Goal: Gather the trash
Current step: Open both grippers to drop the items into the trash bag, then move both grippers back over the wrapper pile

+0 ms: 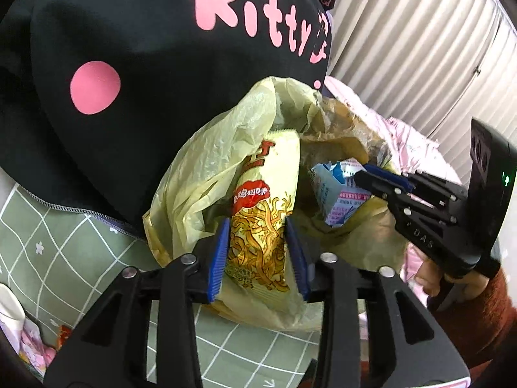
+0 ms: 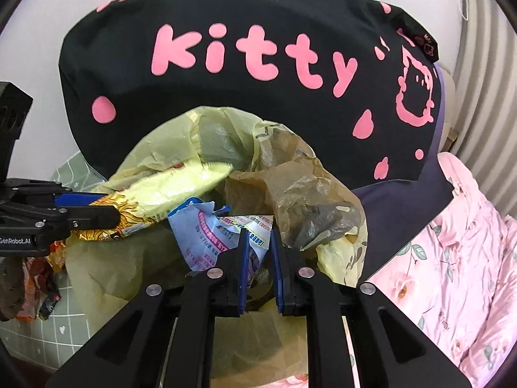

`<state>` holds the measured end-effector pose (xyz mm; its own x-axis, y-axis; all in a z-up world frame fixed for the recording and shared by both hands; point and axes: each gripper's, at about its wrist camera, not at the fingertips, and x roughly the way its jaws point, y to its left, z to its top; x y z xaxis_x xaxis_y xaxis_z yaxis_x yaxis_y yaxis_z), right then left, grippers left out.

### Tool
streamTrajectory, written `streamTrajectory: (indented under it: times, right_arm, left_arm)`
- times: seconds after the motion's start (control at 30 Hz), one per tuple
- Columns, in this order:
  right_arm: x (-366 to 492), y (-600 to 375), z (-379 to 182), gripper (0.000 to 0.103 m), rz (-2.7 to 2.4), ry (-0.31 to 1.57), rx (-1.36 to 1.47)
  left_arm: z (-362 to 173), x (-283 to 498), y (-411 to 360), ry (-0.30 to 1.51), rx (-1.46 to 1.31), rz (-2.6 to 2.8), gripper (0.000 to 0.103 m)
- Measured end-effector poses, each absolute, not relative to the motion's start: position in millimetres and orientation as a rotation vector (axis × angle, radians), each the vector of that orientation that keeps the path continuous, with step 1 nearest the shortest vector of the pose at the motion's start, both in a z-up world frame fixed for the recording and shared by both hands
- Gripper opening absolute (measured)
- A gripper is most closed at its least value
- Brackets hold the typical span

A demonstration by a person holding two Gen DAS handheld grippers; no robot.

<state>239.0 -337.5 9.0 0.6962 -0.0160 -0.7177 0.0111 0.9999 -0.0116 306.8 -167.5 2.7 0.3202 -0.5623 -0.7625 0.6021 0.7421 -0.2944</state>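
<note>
Left tool (image 1: 258,255) pinches yellow noodle-print snack wrapper (image 1: 261,213), right tool (image 2: 260,271), arm marked "DAS", pinches crumpled blue-white printed wrapper (image 2: 210,236), both at mouth of yellow plastic bag (image 2: 161,158) before black "kitty" pillow (image 2: 245,55).

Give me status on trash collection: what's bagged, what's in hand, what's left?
Bagged: nothing clearly lies loose inside the yellow plastic bag yet. In hand: the left gripper is shut on the yellow noodle wrapper, whose far end is in the bag's mouth; the right gripper is shut on the blue-white packet at the opening. Left: release both, then collect the crumpled orange wrappers on the green checked sheet.
</note>
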Motion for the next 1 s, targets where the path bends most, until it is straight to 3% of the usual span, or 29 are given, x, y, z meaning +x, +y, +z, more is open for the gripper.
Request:
streamTrajectory:
  times: [0.1, 0.23, 0.53, 0.87, 1.0]
  right_arm:
    - [235.5, -337.2, 9.0, 0.018, -0.012, 0.798, 0.015]
    - [229.3, -333.2, 12.9, 0.031, -0.014, 0.776, 0.029]
    - [219.7, -303.7, 36.8, 0.033, -0.012, 0.667, 0.035]
    - [232.2, -215.0, 45.6, 0.039, 0.215, 0.597, 0.009]
    - [237.7, -175.3, 42.1, 0.053, 0.347, 0.585, -0.004]
  left_arm:
    - [8.5, 302.6, -160.2, 0.972, 0.008, -0.784, 0.046]
    - [21.8, 291.3, -142.7, 0.923, -0.036, -0.789, 0.053]
    - [40.0, 263.7, -71.6, 0.717, -0.069, -0.500, 0.053]
    - [25.8, 229.1, 61.5, 0.687, -0.165, -0.174, 0.053]
    - [15.0, 204.8, 115.7, 0.684, -0.202, -0.056, 0.053]
